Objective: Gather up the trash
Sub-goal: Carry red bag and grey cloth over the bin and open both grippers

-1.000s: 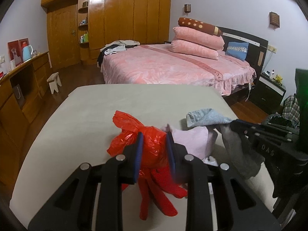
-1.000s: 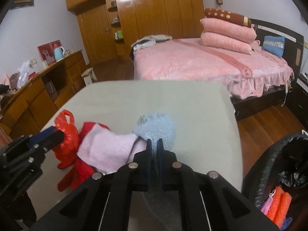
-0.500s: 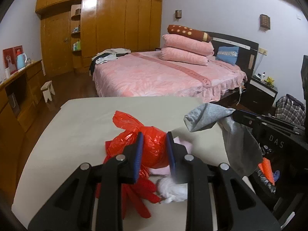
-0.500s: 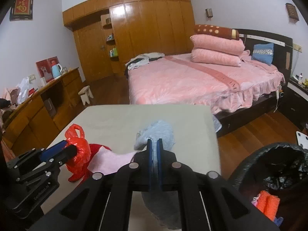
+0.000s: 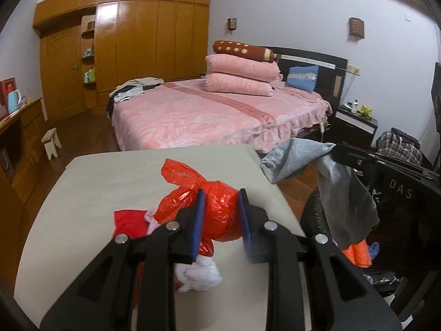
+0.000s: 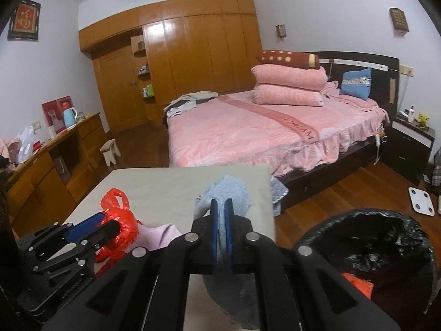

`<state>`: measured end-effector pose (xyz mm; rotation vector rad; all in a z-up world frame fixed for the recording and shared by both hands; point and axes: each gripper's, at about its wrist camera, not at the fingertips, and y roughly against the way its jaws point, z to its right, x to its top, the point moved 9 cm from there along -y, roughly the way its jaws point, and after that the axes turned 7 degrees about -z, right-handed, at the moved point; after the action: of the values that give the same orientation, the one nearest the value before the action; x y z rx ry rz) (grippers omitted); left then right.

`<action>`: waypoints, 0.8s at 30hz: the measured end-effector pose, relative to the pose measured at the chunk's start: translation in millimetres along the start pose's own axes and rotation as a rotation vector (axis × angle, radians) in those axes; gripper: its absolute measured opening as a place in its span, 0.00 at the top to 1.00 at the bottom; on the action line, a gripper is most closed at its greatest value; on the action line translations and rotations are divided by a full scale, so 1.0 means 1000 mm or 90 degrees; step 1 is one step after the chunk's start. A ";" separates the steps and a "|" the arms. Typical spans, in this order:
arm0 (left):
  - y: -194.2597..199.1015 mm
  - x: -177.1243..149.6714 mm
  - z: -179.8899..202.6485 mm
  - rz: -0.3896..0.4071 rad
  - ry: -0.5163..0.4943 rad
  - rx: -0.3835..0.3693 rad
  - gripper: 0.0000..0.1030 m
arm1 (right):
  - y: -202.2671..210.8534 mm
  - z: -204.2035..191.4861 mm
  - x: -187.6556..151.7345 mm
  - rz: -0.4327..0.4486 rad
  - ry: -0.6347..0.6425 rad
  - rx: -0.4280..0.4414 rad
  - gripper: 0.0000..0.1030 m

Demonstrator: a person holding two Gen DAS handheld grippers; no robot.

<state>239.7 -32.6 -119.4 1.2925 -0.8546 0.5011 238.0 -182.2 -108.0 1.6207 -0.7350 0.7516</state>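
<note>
My left gripper is shut on a knotted red plastic bag, held above the grey table; the same bag shows in the right wrist view at the lower left. My right gripper is shut on a grey sock, which hangs down between and below the fingers. From the left wrist view the sock dangles over the black-lined trash bin beside the table. The bin holds orange items. A red cloth and white crumpled paper lie on the table under the bag.
A pale pink cloth lies on the table. A pink bed stands behind the table, with a wooden wardrobe at the back. A wooden dresser runs along the left. A white scale lies on the wood floor.
Both grippers have risen and swung right with their loads. The red bag has lifted off the table, uncovering the white paper. The sock now hangs by the bin.
</note>
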 end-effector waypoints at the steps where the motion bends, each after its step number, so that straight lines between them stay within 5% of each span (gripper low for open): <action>1: 0.000 0.001 0.007 0.001 -0.004 -0.006 0.77 | 0.003 0.004 0.000 0.001 -0.002 -0.003 0.95; 24: -0.033 -0.006 0.155 -0.008 -0.079 -0.134 0.77 | 0.071 0.135 -0.038 0.001 -0.080 -0.156 0.95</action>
<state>219.6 -189.0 -137.7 1.1431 -0.9754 0.3144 169.8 -324.2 -117.0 1.4534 -0.8831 0.5415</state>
